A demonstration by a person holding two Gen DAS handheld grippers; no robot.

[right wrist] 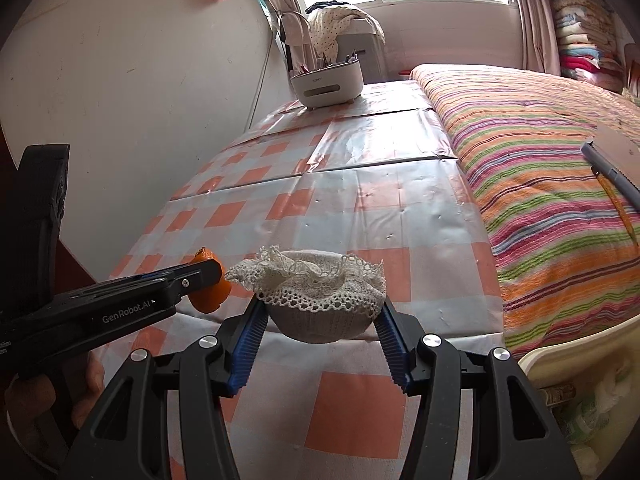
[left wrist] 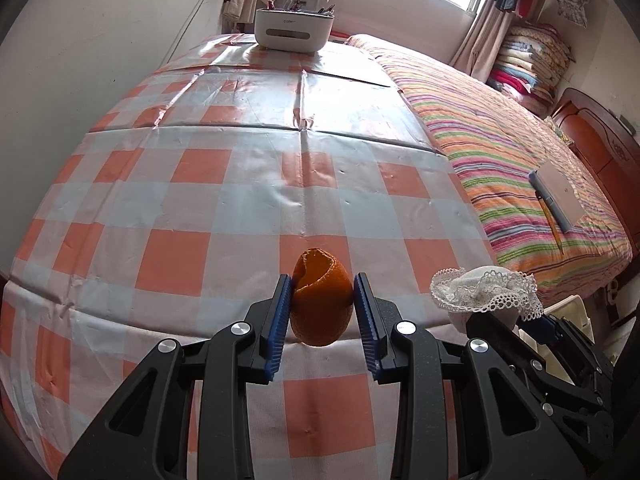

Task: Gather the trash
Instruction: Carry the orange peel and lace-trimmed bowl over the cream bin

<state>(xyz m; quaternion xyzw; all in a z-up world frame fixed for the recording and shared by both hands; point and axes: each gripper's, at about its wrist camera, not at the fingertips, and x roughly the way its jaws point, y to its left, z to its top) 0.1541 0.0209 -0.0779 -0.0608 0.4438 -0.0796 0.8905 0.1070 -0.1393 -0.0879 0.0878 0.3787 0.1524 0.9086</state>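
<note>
Fingers (left wrist: 281, 312) of the left gripper (left wrist: 322, 312) pinch a hollow orange peel (left wrist: 322, 312) across its middle, held in the air over the near edge of the worktop (left wrist: 200, 184) with its checked cloth. Peel is judged light, thin and springy; it could crush or slip, so a gentle hold across the widest part suits it. At the far end of the worktop a white organiser box (left wrist: 294, 30) carries a small grey word, too small to read. Right-wrist view: right gripper (right wrist: 325, 322) has its fingers (right wrist: 250, 334) pressed on the sides of a small lace-trimmed cloth basket (right wrist: 320, 300), also lifted over the near edge, just beside the peel (right wrist: 210, 292). Basket is judged soft, light and easily deformed; the woven body below the lace gives the firmest hold. Left gripper (right wrist: 206, 276) casing reads "GenRobot.AI". A notebook and pencil (right wrist: 616, 172) lie on the striped bed (right wrist: 540, 152) alongside.
</note>
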